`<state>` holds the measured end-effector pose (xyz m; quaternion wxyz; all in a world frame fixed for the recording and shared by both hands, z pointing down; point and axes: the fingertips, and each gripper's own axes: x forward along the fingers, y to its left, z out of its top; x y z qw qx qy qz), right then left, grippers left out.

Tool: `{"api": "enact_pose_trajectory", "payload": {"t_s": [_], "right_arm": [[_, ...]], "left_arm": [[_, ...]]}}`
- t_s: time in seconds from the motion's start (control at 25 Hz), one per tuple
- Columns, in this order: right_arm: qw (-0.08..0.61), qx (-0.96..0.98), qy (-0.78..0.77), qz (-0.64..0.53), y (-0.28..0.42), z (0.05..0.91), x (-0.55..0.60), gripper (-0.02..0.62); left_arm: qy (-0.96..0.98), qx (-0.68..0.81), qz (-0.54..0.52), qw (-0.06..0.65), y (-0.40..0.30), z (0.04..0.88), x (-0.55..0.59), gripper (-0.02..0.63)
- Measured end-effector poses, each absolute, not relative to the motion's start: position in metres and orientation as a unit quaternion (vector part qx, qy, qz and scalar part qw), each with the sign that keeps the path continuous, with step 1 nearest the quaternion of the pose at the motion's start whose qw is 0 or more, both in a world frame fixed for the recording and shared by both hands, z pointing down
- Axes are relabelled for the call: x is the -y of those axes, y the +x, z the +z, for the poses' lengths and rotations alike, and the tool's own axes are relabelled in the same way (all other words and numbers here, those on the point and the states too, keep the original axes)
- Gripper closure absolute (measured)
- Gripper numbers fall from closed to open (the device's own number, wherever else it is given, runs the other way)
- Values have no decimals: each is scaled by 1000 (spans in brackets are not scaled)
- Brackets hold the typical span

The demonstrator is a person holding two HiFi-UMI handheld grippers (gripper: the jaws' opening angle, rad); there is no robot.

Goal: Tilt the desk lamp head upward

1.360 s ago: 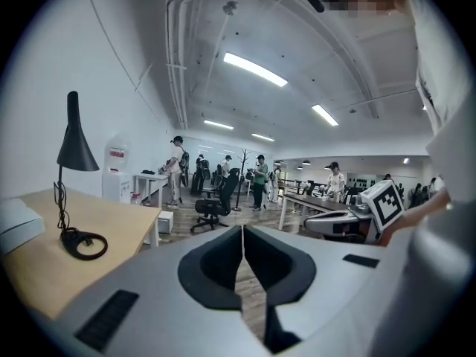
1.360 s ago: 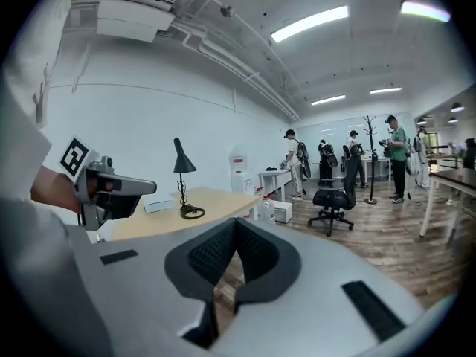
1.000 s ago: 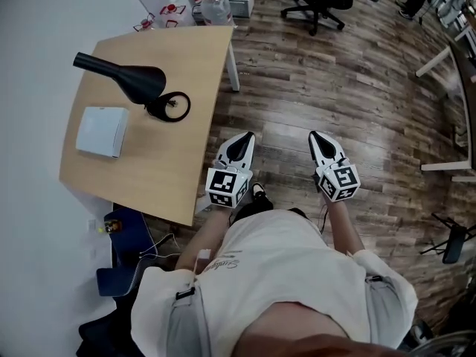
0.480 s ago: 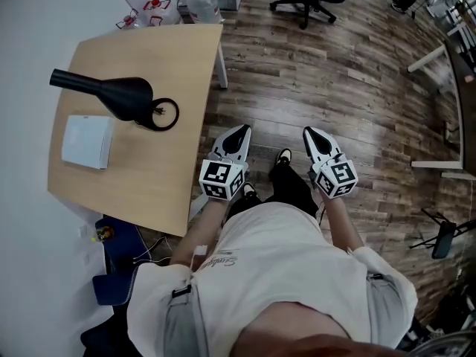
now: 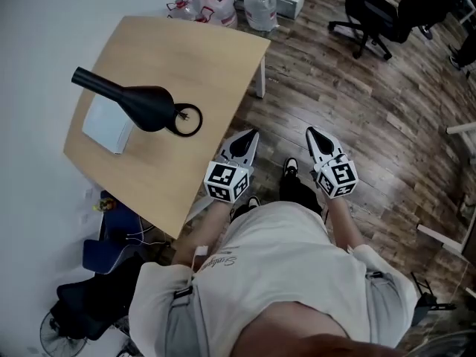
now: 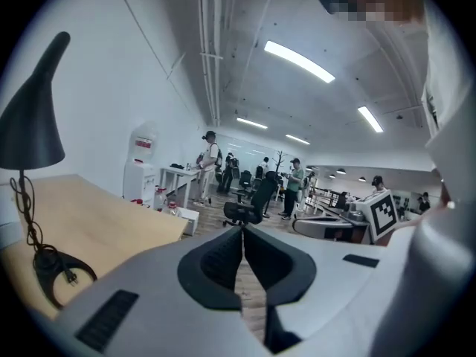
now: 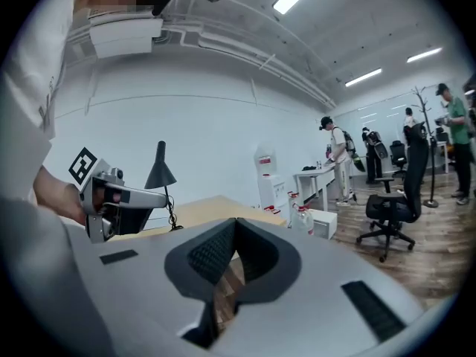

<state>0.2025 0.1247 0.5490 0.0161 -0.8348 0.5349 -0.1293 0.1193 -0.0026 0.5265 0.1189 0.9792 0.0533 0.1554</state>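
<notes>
A black desk lamp [image 5: 137, 104] stands on the wooden desk [image 5: 201, 58], its cone head pointing down and its ring base [image 5: 186, 121] near the desk's right edge. In the left gripper view the lamp head [image 6: 33, 117] rises at the far left above its base [image 6: 63, 277]. My left gripper [image 5: 246, 141] is shut and empty, held off the desk's near right edge. My right gripper [image 5: 315, 139] is also shut and empty, over the floor to the right. The right gripper view shows the lamp [image 7: 161, 171] far off behind the left gripper [image 7: 111, 199].
A white box [image 5: 104, 125] lies on the desk left of the lamp. Water bottles [image 5: 256, 2] stand on the floor beyond the desk. An office chair [image 5: 375, 13] is at the upper right. Bags and cables [image 5: 111, 244] lie under the desk's near corner.
The head view has swung, so the desk and lamp sit more to the right and closer to my left gripper. Both grippers stay shut, side by side.
</notes>
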Motion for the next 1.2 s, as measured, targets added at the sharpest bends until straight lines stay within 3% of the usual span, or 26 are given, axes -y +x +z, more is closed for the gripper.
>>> {"api": "enact_pose_trajectory", "payload": {"t_s": [0.2,0.4,0.72,1.2], "right_arm": [[1,-609,-784,-120,258,552,-78,600],[-15,-687,-718,-116,269,554,-17,600],[-33,-766,-627,-140,248,580,52,600],[-65,-800,-581,-138,200,567,130,600]], "left_arm": [[981,35,138,130,151,519,34,586],[974,138,132,123,142,515,78,586],[949,251,129,141,106,524,121,586],[939,287,107,154,68,533,193,586]]}}
